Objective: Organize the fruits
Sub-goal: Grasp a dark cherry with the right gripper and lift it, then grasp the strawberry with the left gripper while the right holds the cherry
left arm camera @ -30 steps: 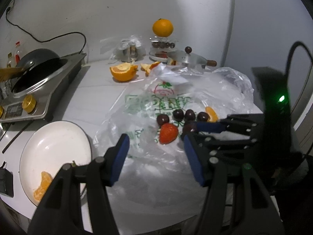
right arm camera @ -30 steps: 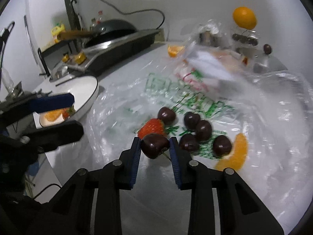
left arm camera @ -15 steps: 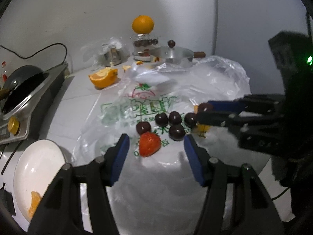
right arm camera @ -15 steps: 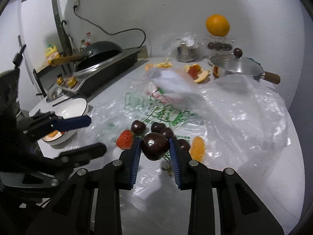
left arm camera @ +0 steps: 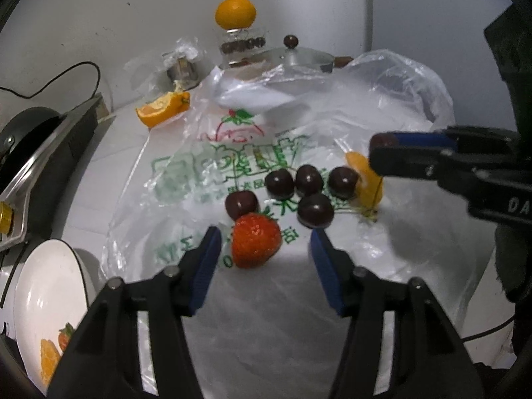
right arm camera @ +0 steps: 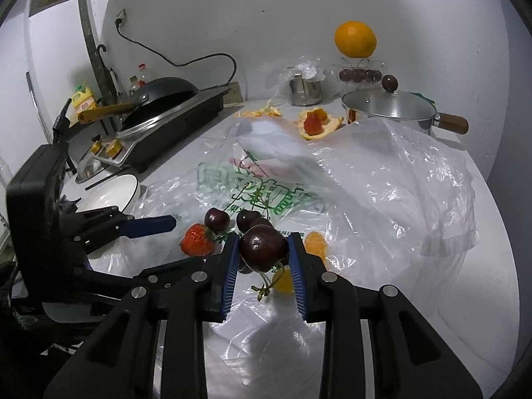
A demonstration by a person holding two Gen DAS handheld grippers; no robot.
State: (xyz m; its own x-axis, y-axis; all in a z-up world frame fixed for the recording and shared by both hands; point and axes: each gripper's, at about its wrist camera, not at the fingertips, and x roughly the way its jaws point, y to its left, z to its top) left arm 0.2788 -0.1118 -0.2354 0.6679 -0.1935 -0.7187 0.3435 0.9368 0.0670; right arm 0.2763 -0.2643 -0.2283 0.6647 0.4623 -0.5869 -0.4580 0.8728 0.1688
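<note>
Place: I read this as a home kitchen counter.
Cooker: at left of my right view, a countertop stove (right arm camera: 173, 123) carrying a black wok (right arm camera: 159, 94).
Pot: upper right, a lidded steel saucepan (right arm camera: 392, 109) with a wooden handle.
Bottles: far left, a yellow oil bottle (right arm camera: 83, 99).
Power: a wall socket (right arm camera: 121, 18), upper left.
Food: a white bowl (left arm camera: 46, 302), lower left of my left view.
</note>
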